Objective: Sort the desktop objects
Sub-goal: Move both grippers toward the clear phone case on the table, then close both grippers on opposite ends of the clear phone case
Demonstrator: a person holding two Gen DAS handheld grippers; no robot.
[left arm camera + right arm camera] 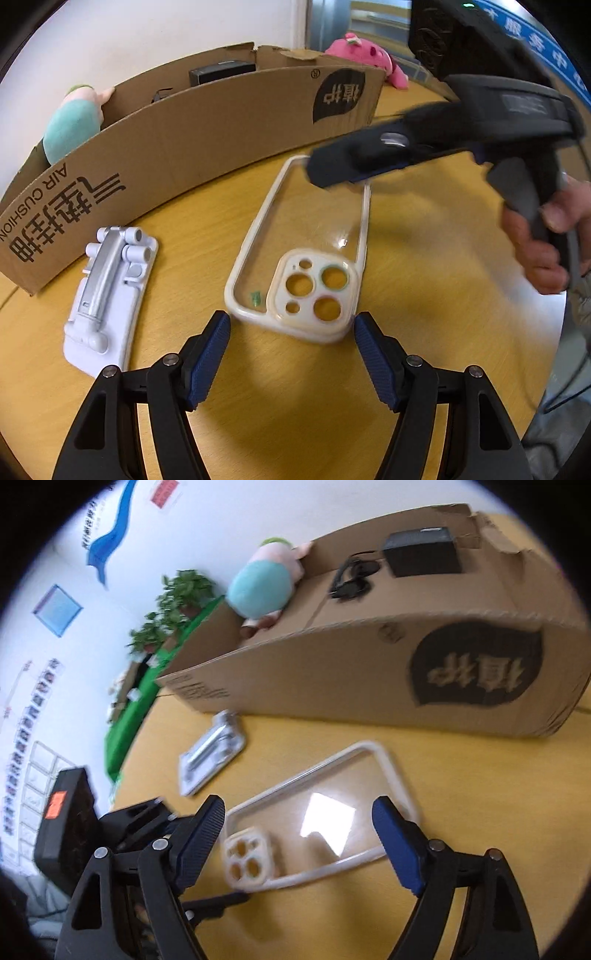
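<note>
- The left wrist camera sat behind its own fingers (218, 354) and looked steeply down at the yellow tabletop (424, 332) from close up.
- The right wrist camera looked down more gently, tilted, also close.
- Both saw the clear phone case (295, 258) (325, 819), the white stand (107, 295) (210, 757) and the cardboard box (203, 147) (351, 672).

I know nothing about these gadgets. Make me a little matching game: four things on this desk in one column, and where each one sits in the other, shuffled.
Things:
1. phone case
2. white phone stand
3. sunglasses
4. pink plush toy

Places:
A. inside the cardboard box
B. on the desk beyond the box's far end
C. flat on the desk, between the two sets of fingers
D. on the desk beside the case, near the box wall

Pairs: 1-C, 2-D, 3-A, 4-B
</note>
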